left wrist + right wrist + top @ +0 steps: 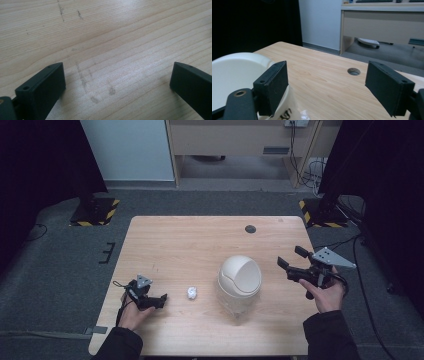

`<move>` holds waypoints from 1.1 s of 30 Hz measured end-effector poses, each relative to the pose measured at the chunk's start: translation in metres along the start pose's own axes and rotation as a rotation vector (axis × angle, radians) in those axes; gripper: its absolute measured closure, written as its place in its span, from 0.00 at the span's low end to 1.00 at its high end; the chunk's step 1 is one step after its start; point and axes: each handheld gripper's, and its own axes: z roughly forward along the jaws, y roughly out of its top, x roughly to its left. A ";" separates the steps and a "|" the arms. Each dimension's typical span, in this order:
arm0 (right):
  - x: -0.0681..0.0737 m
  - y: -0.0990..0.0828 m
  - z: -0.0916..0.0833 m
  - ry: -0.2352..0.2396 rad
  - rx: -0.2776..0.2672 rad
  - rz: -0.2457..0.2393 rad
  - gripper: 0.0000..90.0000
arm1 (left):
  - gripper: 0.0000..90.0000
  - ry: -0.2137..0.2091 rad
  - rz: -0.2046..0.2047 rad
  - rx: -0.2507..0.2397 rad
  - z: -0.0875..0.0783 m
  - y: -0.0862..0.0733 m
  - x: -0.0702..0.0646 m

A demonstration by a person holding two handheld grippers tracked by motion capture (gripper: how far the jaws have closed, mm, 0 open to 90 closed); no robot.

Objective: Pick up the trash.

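- Hovering low over the counter [165, 245], left gripper [161, 301] gapes wide and empty, aimed at the crumpled paper ball [192, 293] just beside it.
- Right gripper [289, 262], wide and empty too, waits beside the dome-lidded bin [240, 280], likely to steady it.

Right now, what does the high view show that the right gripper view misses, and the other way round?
High view alone: a small crumpled white paper ball near the open left gripper, and both of the person's hands. Right gripper view alone: dark lettering on the bin's clear body. Both: the cream dome-lidded bin, the light wooden table with its round hole, the open right gripper.
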 end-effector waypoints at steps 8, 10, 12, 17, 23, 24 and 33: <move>0.016 0.001 0.008 0.112 0.009 -0.012 0.21 | 0.00 0.000 0.000 0.000 0.000 0.000 0.000; 0.019 0.000 0.011 0.139 0.014 -0.009 0.21 | 0.00 0.000 0.000 0.000 0.000 0.000 0.000; 0.022 -0.002 0.013 0.158 0.023 -0.012 0.22 | 0.00 0.000 0.000 0.000 0.000 0.000 0.000; 0.030 -0.010 0.022 0.197 0.078 -0.028 0.22 | 0.00 0.000 0.000 0.000 0.000 0.000 0.000; 0.034 -0.016 0.028 0.206 0.113 -0.048 0.22 | 0.00 0.000 0.000 0.000 0.000 0.000 0.000; 0.035 -0.018 0.030 0.208 0.125 -0.047 0.22 | 0.00 0.000 0.000 0.000 0.000 0.000 0.000; 0.039 -0.024 0.036 0.209 0.160 -0.063 0.22 | 0.00 0.000 0.000 0.000 0.000 0.000 0.000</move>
